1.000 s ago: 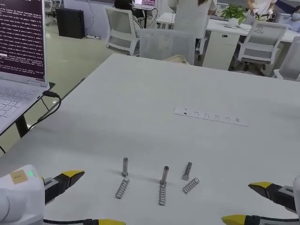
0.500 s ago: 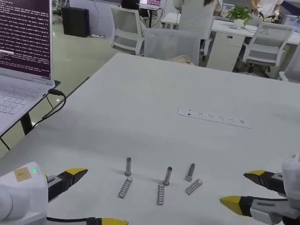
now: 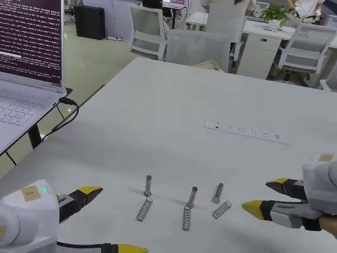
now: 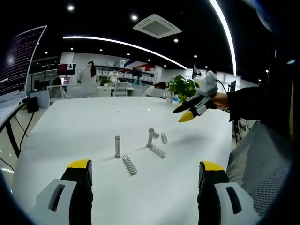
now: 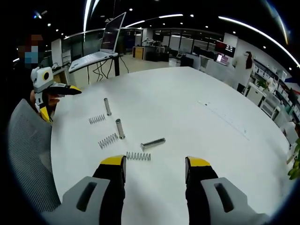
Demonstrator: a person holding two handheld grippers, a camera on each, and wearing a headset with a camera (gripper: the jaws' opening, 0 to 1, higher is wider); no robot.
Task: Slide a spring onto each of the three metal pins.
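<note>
The three springs all lie flat on the surface (image 3: 158, 121), each just on my side of a pin and none on a pin; the left spring (image 3: 144, 208) lies below the upright left pin (image 3: 148, 185), the middle spring (image 3: 186, 217) below the upright middle pin (image 3: 192, 196), and the right spring (image 3: 221, 209) beside the right pin (image 3: 217, 193), which lies on its side. The right tool (image 3: 263, 195) has its jaws apart and holds nothing; its tips point at the right spring, which is near it and lies between it and the middle pin. The left tool (image 3: 110, 220) also stands wide apart and empty, with the left spring near its upper tip. Farther back a white power strip (image 3: 246, 131) lies well apart from the pins; a laptop (image 3: 31, 52) sits off to the left with a cable (image 3: 68, 113) hanging from it. In the left gripper view the right tool is held above the surface by a hand in a dark sleeve.
</note>
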